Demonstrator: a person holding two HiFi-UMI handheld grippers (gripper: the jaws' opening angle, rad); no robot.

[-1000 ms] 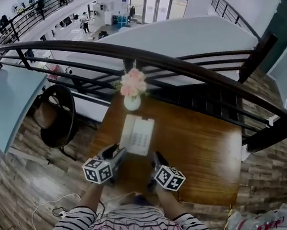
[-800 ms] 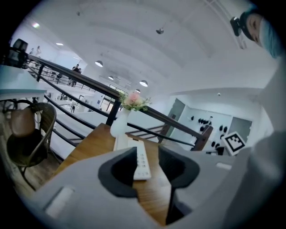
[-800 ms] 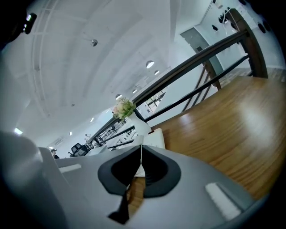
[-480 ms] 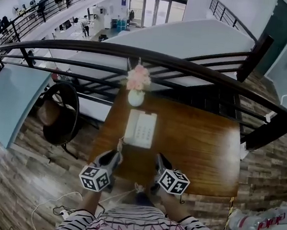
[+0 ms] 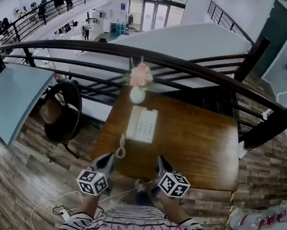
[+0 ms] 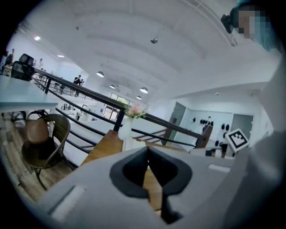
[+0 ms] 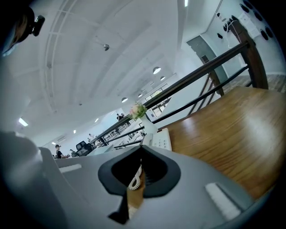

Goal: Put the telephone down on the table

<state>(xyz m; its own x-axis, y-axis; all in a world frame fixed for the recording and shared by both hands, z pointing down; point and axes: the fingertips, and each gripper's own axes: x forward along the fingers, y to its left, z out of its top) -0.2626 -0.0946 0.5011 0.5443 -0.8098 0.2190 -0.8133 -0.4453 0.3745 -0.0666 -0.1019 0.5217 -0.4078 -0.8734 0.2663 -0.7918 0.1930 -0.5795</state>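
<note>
Telephone (image 5: 142,124) flat on the table (image 5: 201,143), placing step judged done; left tongs (image 5: 108,158) (jaws just closed, nothing between them) and right tongs (image 5: 160,160), also closed and empty, at the near edge, next needing only to clear away.

Head camera looks steeply down; all share table (image 5: 196,143).

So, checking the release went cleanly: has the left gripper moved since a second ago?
Yes. The left gripper has drawn back from the telephone to the table's near edge; its jaws have just closed, with nothing between them.
</note>
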